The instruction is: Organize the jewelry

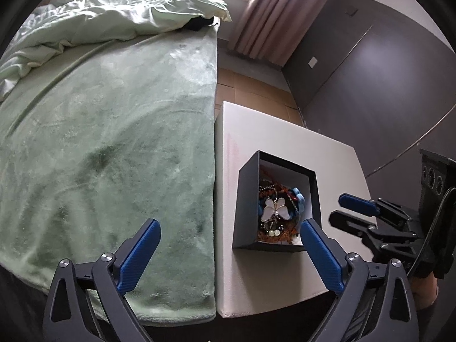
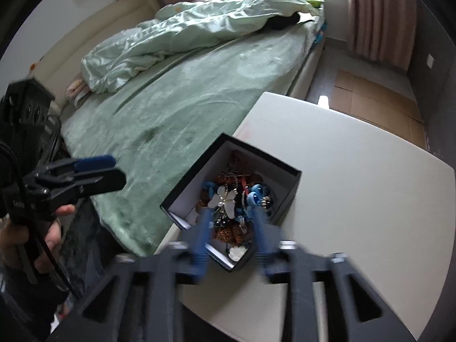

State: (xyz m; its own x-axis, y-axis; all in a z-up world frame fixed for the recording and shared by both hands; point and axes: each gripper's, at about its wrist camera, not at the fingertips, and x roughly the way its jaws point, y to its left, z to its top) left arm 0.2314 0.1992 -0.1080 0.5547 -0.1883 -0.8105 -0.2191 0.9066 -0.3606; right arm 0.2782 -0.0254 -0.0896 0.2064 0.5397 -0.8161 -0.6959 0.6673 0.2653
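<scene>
A black open box (image 1: pixel 246 199) (image 2: pixel 182 196) stands on a white table (image 1: pixel 236 142) (image 2: pixel 356 165) beside the bed. It holds a heap of jewelry (image 1: pixel 278 213) (image 2: pixel 236 199): a white butterfly brooch (image 1: pixel 275 209) (image 2: pixel 223 198), blue pieces, orange beads, pearls. My left gripper (image 1: pixel 228 230) is open and empty, near the box's left front. My right gripper (image 2: pixel 232 199) is blurred, partly open, its fingertips (image 2: pixel 205 216) over the jewelry in the box. In the left wrist view it (image 1: pixel 339 209) sits right of the box.
A bed with a green blanket (image 1: pixel 114 148) (image 2: pixel 176 119) and a rumpled duvet (image 1: pixel 114 17) (image 2: pixel 176 34) fills the left. Pink curtains (image 1: pixel 273 14), a dark wall (image 1: pixel 384 71) and a brown floor (image 2: pixel 376 99) lie beyond the table.
</scene>
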